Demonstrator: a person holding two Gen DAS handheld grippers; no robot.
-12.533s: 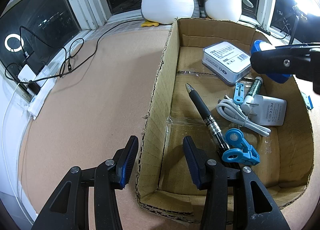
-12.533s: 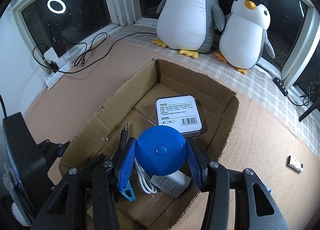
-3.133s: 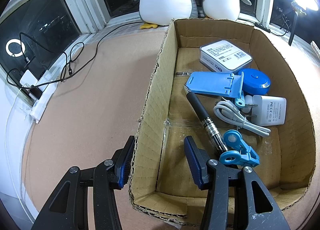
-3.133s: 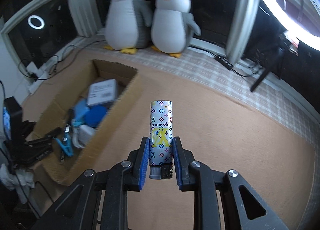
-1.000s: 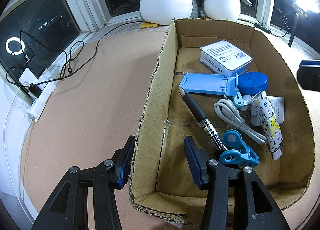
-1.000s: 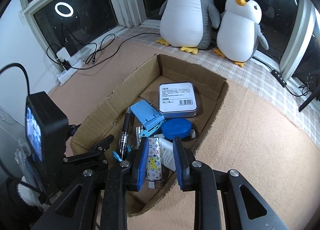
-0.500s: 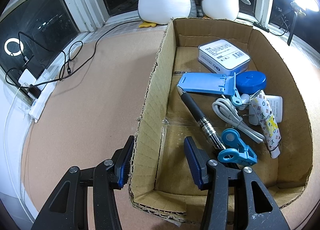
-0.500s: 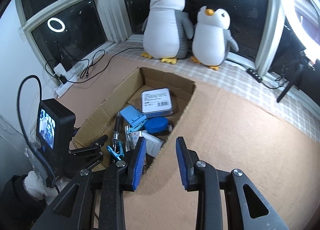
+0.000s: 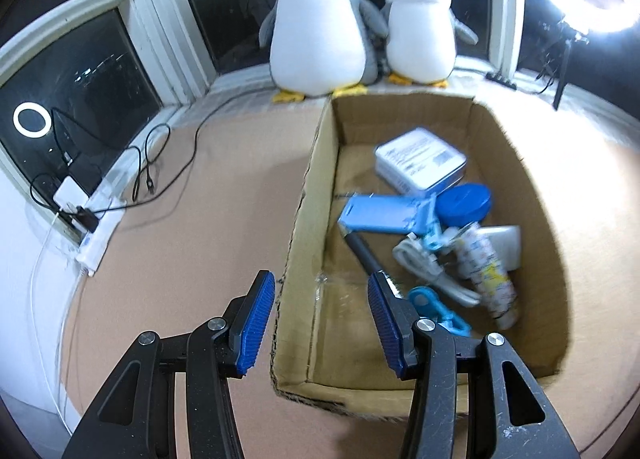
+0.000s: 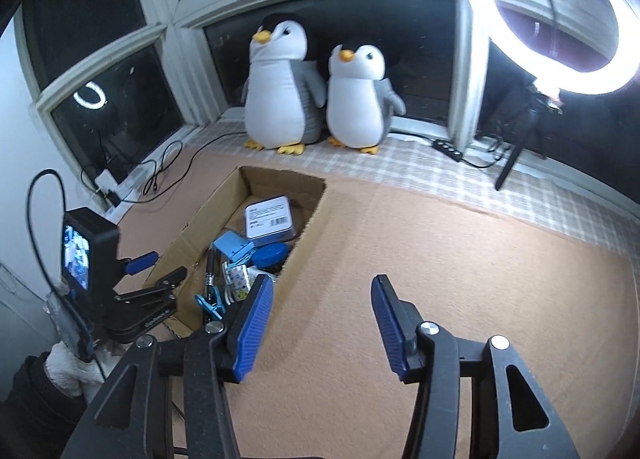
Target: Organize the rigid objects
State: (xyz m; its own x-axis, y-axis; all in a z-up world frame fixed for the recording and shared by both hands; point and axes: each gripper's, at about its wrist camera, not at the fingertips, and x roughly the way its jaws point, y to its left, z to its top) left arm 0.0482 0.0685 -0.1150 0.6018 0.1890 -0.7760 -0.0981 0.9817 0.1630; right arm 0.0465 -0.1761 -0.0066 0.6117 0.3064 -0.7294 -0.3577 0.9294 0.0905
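Observation:
A cardboard box [image 9: 400, 119] holds a white tin [image 9: 420, 163], a blue round case [image 9: 464, 203], a blue stand [image 9: 380, 215], a black pen [image 9: 360, 251], a white charger [image 9: 504, 243], a patterned tube [image 9: 488, 279] and a blue clip [image 9: 432, 307]. My left gripper [image 9: 322, 323] hovers open above the box's near left wall, which lies between the fingers with a gap to the right pad. My right gripper [image 10: 322, 323] is over bare carpet to the right of the box [image 10: 312, 227]. Its jaws are opening and nothing is between them.
Two penguin plush toys [image 10: 316, 99] sit on the window ledge behind the box. A ring light [image 10: 556, 15] on a tripod stands at the far right. Cables and a power strip [image 9: 100, 227] run along the left wall. A gloved hand [image 10: 68, 375] carries the left gripper.
The right gripper has let go of the patterned tube in the box, drawn back up and to the right, and spread its jaws. The left gripper has risen a little.

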